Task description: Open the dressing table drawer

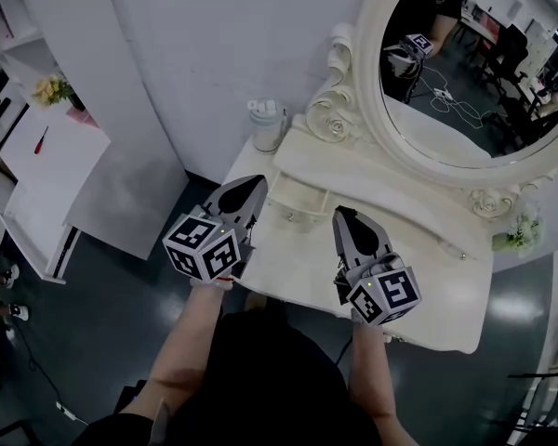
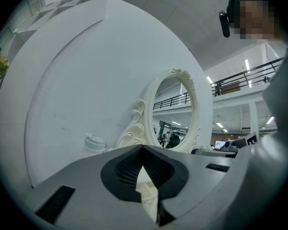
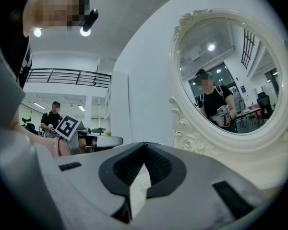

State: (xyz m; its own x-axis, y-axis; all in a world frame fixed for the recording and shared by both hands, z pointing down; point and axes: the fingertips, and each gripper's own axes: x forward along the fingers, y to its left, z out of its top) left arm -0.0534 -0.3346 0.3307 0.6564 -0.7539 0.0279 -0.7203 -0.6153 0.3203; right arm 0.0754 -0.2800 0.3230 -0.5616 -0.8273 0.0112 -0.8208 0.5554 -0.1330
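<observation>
**Location.** The drawer (image 1: 300,196) sits in the raised tier of the table (image 1: 418,277), under the left end of the mirror (image 1: 465,63). In the head view its panelled front looks in line with the tier front. A slight pull-out cannot be ruled out from this angle. A small knob (image 1: 291,217) shows at the lower edge of the front.

**Tool state.** The left gripper (image 1: 257,183) has its jaws together with nothing between the pads. The right gripper (image 1: 342,215) reads the same in its own view: tips meeting, nothing held. Both point level toward the tier, short of the drawer and touching nothing.

**Handling (judged).**
- The drawer is small and probably light, a rigid painted box that slides straight out.
- The gloss finish is likely slippery and easy to mark.
- The knob is the only take-hold point. The jaws would have to part, close across its neck and pull level, in line with the slide.
- A skewed pull may bind the box.
- A jar (image 1: 267,124) stands just left of the tier.
</observation>
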